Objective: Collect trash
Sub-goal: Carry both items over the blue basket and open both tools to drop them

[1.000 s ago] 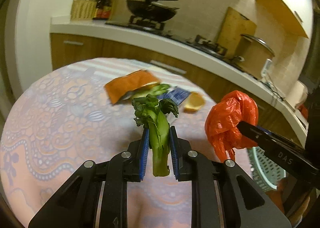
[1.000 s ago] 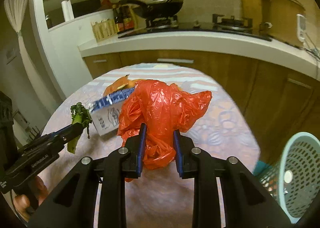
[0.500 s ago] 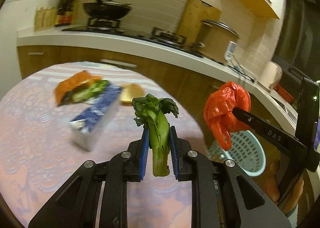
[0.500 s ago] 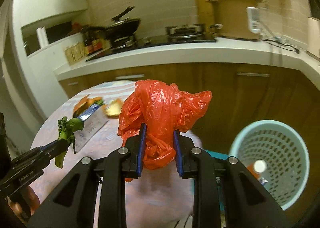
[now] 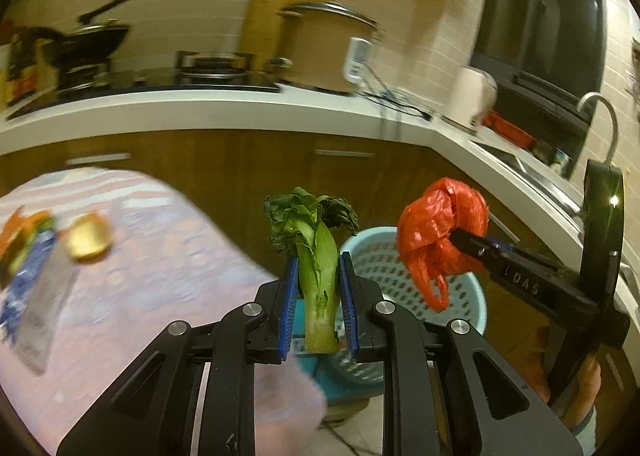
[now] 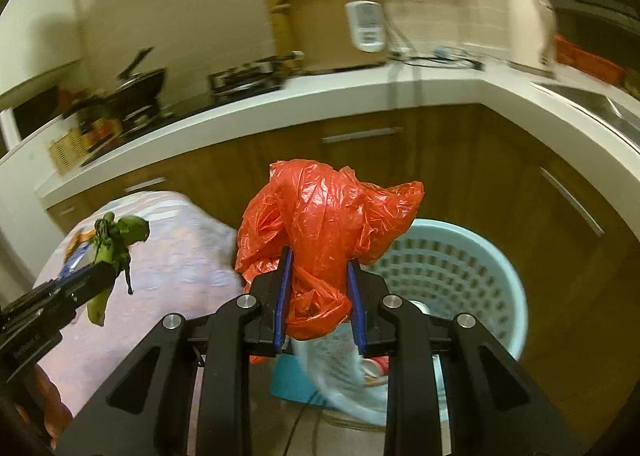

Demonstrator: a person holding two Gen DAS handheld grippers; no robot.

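Note:
My left gripper point(image 5: 318, 268) is shut on a green bok choy stalk point(image 5: 316, 256), held upright past the table's edge. In the right wrist view that stalk point(image 6: 112, 252) hangs at the left over the table. My right gripper point(image 6: 320, 268) is shut on a crumpled red plastic bag point(image 6: 324, 215). The left wrist view shows the same bag point(image 5: 440, 236) at the right, above a light blue perforated bin point(image 5: 400, 276). The bin point(image 6: 460, 268) stands on the floor right behind the bag, with some trash inside.
A round table with a patterned cloth point(image 5: 140, 276) holds a blue carton point(image 5: 36, 296), an orange wrapper point(image 5: 16, 232) and a yellowish piece point(image 5: 90, 242). Brown cabinets point(image 6: 460, 175) under a white counter point(image 6: 360, 91) stand behind the bin. A hand point(image 5: 584, 396) grips the right tool.
Both grippers have swung right from over the table toward the bin, still holding the stalk and the bag. The bin now fills the area behind both loads.

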